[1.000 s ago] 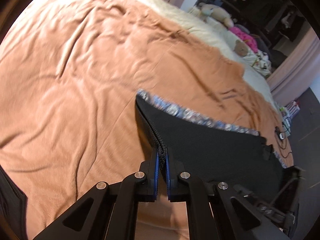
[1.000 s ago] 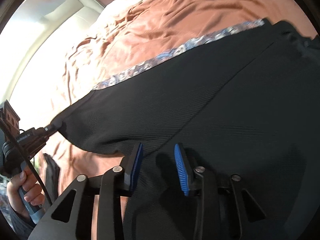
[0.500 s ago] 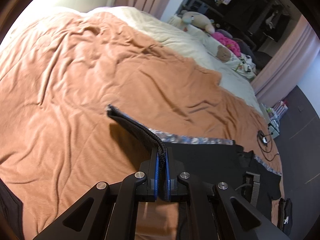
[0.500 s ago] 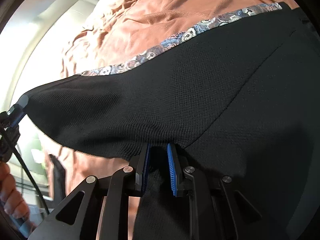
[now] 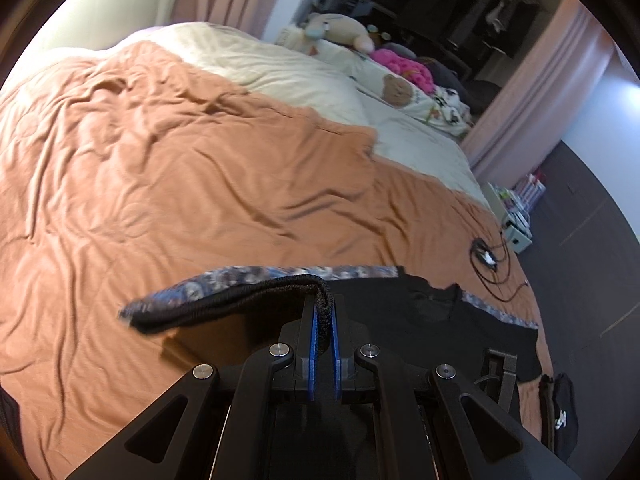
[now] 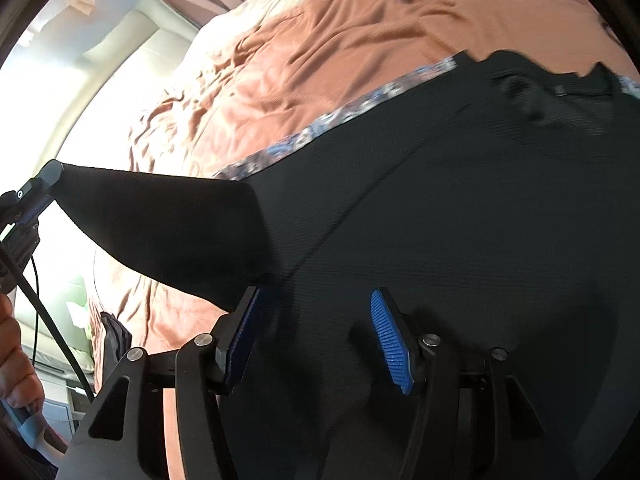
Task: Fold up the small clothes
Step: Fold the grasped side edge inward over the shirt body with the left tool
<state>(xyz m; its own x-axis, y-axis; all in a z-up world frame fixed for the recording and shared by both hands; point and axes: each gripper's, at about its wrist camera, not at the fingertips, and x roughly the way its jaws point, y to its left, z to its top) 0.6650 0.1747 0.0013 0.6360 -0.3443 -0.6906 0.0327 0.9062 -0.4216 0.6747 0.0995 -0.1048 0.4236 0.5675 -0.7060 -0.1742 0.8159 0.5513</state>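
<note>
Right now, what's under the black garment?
The orange blanket lies under the black garment, showing past its patterned trim. The left gripper lifts one corner, baring shadowed blanket beneath. Anything under the garment's flat middle is covered.

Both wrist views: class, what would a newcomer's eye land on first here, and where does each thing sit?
The black garment with its patterned trim, spread over the orange blanket, fills the right wrist view. In the left wrist view, the left gripper is shut on the garment's lifted edge at centre. The right gripper hovers over the cloth, its blue-padded fingers opening and pressing on nothing.
</note>
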